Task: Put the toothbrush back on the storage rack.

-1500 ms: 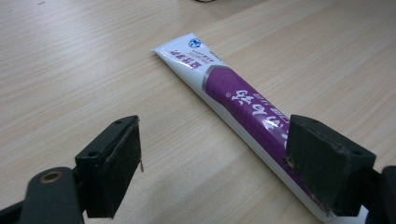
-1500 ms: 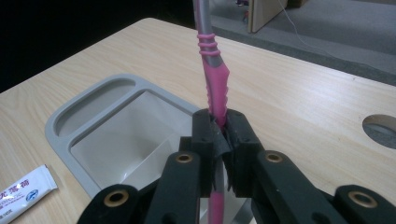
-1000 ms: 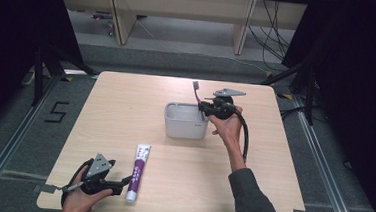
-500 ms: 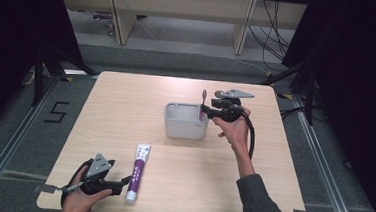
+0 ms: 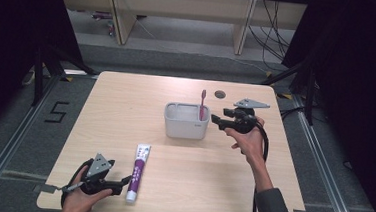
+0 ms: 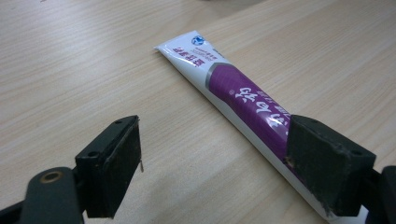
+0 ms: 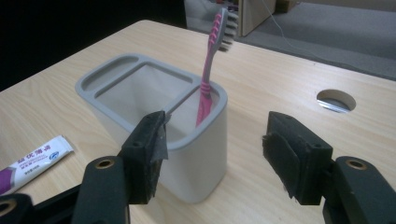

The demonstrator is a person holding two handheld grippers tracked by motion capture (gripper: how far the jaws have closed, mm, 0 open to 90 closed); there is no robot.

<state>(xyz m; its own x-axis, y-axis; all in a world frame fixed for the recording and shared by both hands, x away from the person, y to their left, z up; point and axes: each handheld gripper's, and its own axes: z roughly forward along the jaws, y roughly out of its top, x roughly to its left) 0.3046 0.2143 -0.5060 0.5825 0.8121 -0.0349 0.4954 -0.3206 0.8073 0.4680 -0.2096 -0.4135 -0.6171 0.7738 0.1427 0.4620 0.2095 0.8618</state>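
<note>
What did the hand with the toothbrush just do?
The right gripper opened its jaws, let go of the pink toothbrush and drew back to the right. The toothbrush now stands in the grey holder. The left gripper, toothpaste and holder stayed put.

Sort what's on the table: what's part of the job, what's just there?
In the job: pink toothbrush standing in the grey holder; toothpaste tube by the left claw; right claw, open.
Just there: round hole in the table; shelving behind.
</note>
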